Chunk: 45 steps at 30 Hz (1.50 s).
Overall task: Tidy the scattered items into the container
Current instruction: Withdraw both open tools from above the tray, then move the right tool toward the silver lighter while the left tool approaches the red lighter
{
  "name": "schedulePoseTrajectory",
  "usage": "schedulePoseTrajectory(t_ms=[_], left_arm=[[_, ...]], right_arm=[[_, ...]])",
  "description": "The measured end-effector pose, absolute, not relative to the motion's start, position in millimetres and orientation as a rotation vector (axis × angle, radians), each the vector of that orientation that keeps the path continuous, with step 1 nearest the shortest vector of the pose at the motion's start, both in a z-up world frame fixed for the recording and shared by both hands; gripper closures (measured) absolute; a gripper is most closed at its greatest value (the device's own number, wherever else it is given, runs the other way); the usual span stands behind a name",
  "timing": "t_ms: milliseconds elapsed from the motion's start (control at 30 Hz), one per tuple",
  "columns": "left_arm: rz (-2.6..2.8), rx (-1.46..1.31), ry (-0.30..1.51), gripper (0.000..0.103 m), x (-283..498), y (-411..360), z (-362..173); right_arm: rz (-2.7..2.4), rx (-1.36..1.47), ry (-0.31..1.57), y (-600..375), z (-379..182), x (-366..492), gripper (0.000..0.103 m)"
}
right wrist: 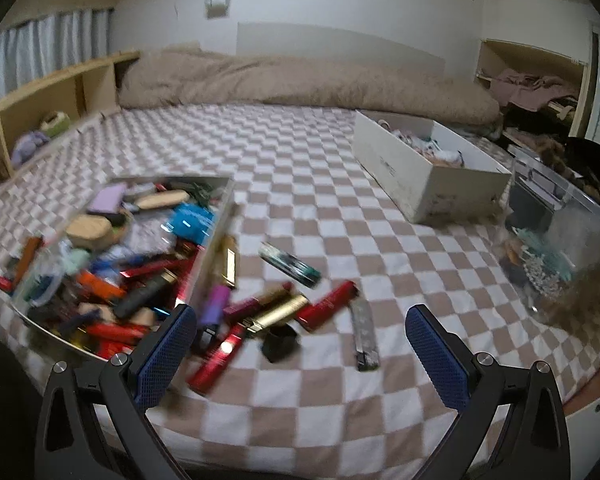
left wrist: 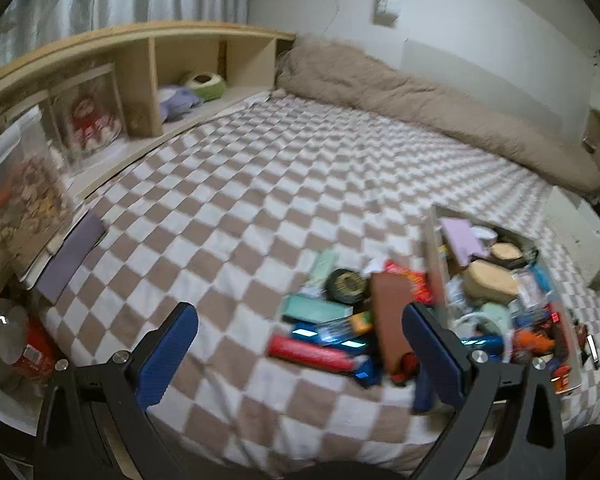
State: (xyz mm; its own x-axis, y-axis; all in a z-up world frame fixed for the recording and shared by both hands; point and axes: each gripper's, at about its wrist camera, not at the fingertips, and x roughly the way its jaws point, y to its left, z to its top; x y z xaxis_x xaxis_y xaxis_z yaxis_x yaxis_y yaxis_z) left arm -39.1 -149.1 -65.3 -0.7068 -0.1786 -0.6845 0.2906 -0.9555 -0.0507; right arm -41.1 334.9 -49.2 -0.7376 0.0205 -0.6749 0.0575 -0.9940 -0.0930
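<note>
Both grippers are released, nothing held. Left gripper (left wrist: 300,344) hangs over the pile left of the clear container (left wrist: 434,240); right gripper (right wrist: 300,336) over the pile on its other side.

The container (right wrist: 220,216) sits on the checkered blanket (right wrist: 300,168), already heaped w/ cosmetics. Still outside: red tube (left wrist: 312,354), brown case (left wrist: 392,320), round tin (left wrist: 346,286), gold lipstick (right wrist: 278,312), black cap (right wrist: 280,344), grey stick (right wrist: 364,334).

Risks: items overlap, so a grab could take two or flick a neighbour away. Round tubes may roll on the soft blanket. The bin is full enough that drops may spill back over the rim.
</note>
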Motion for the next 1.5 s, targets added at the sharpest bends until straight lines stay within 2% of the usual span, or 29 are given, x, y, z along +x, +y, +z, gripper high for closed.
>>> schedulePoseTrajectory(t_ms=[200, 400, 567, 700, 833, 933, 1033, 1500], left_arm=[[-2.591, 1.164, 0.272, 0.0, -43, -180, -94], [-2.585, 1.349, 0.281, 0.0, -56, -189, -125], [-2.529, 1.479, 0.187, 0.0, -68, -189, -154], [-2.524, 1.466, 0.066, 0.0, -73, -183, -161], [-2.533, 1.453, -0.005, 0.0, -74, -179, -166], [-2.568, 1.434, -0.057, 0.0, -74, -181, -167], [-2.593, 1.402, -0.113, 0.0, -72, -178, -168], [-2.731, 1.553, -0.148, 0.0, -91, -137, -166]], right_arm=[[-2.867, 1.282, 0.26, 350, -75, -53, 0.0], [-2.733, 1.467, 0.219, 363, -103, -70, 0.0], [-2.647, 1.64, 0.247, 372, -127, -87, 0.0], [-2.568, 1.763, 0.219, 382, -147, -98, 0.0], [-2.516, 1.731, 0.09, 397, -156, -99, 0.0], [-2.536, 1.63, 0.141, 396, -158, -94, 0.0], [-2.521, 1.65, 0.143, 395, -159, -95, 0.0], [-2.543, 1.638, 0.161, 395, -157, -85, 0.0]])
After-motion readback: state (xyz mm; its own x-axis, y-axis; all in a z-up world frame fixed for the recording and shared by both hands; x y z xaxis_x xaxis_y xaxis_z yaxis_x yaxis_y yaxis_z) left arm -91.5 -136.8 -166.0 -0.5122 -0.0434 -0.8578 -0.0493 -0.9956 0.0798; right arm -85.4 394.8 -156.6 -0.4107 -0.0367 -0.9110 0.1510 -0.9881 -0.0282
